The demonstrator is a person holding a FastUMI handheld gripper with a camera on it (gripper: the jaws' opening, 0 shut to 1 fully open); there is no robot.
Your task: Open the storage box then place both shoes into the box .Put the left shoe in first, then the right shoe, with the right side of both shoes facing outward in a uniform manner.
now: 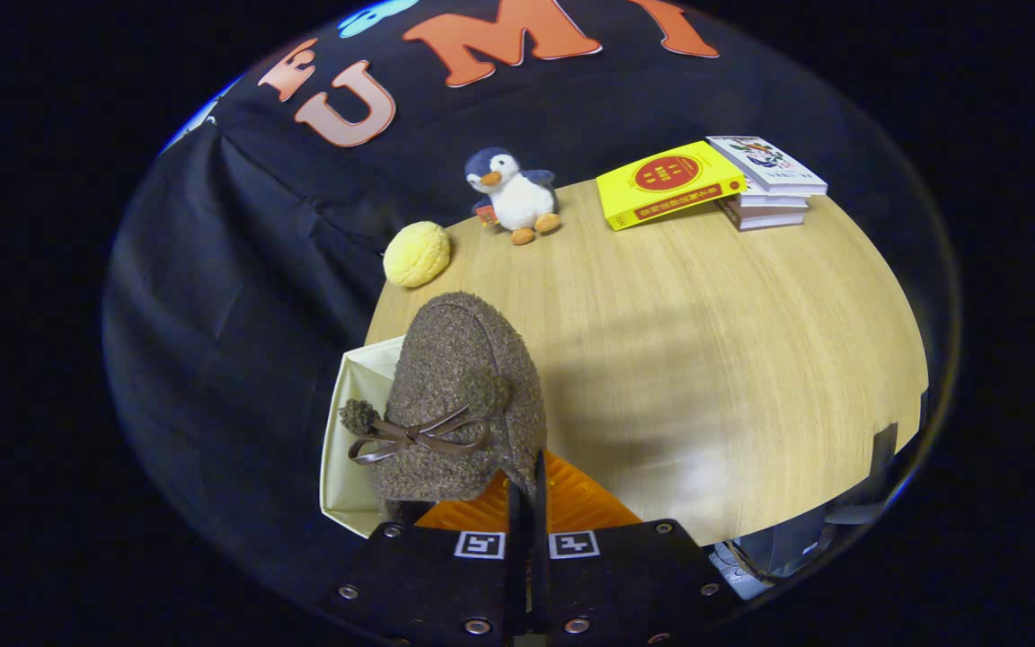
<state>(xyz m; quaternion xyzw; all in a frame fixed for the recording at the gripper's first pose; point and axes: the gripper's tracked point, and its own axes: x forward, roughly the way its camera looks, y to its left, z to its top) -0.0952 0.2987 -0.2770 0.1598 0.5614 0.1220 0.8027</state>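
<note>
Shoe (459, 404), a brown fuzzy slipper with a thin leather bow and small pompoms, was held up just ahead of the claw (526, 503), whose two fingers stood pressed close together on the slipper's near rim, clamped on it. Beneath the slipper, nearest the claw, an orange ribbed surface (571, 503) showed, and to the left a cream storage box (347, 431) sat at the near left corner of the wooden bench (706, 359), partly hidden behind the slipper. Farther off, near the left edge of the bench, lay a yellow round plush ball (416, 254). Beyond it a penguin plush toy (513, 195) stood at the far edge. To the far right, a yellow book (666, 184) leaned against a stack of books (769, 184).
</note>
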